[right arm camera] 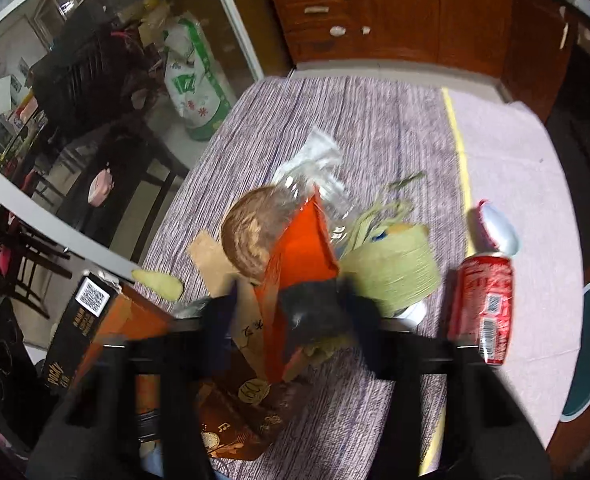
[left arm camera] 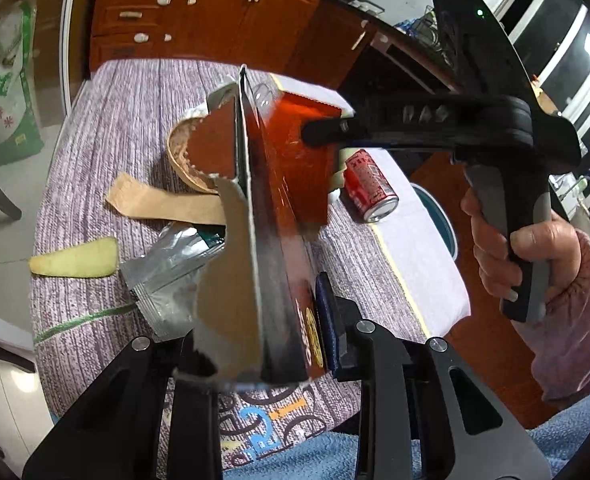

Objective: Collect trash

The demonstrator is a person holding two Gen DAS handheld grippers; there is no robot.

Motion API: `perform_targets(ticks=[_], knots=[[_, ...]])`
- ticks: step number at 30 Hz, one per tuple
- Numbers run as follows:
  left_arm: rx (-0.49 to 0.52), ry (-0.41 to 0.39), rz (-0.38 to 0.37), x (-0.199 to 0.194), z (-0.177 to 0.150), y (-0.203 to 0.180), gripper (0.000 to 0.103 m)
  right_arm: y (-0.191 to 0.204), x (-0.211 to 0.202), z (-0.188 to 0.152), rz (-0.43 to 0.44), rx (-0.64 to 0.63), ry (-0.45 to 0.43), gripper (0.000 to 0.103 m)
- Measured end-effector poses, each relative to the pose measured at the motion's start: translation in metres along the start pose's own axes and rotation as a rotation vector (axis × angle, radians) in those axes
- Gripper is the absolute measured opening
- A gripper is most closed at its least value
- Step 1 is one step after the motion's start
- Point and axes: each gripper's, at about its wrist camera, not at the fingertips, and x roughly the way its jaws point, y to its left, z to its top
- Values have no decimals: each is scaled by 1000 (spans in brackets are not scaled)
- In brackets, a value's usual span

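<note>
Left wrist view, left to right. A green-and-white sack (left arm camera: 5, 80) is leaning on the floor beyond the table edge. The table (left arm camera: 107, 128) is wearing a purple-grey striped cloth. A pale yellow peel strip (left arm camera: 75, 258) is lying near the left edge; just right of it a crumpled silver foil packet (left arm camera: 167, 276) is lying partly under a tan paper strip (left arm camera: 163, 204). Behind these a round brown lid (left arm camera: 183, 160) is sitting flat.

The left gripper (left arm camera: 263, 360) is holding a torn orange-brown snack box (left arm camera: 271, 184) edge-on, jaws narrow and pressing on its lower end, the box lifted above the cloth. The right gripper (left arm camera: 315, 132) is reaching in from the right with its tip against the orange face of the box; a hand (left arm camera: 515, 248) in a pink sleeve is gripping its handle. A red can (left arm camera: 371, 186) is lying on its side beyond the box, near a teal-rimmed bin (left arm camera: 443, 224) past the table edge.

Right wrist view, motion-blurred. A black carton (right arm camera: 83, 332) with a QR code is showing at lower left. At centre the right gripper's jaws are standing narrow; whether they are actually pinching the orange flap I cannot tell. Clear plastic wrap (right arm camera: 315, 168) and a green paper wad (right arm camera: 395, 268) are lying beside the box, the can further right.
</note>
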Motion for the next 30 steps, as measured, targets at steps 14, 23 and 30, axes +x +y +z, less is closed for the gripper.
perform_targets(ticks=[14,23,30], knots=[[142,-119,62,-42,45,-63,23,-29,-94,-28,2,71,-193,4],[312,-135,15,-12,93,-156,23,-120,-169,-80,-106,233,-324,4],[399,-102,-57,42,113,-230,23,-205,-208,-136,-195,396,-384,4]])
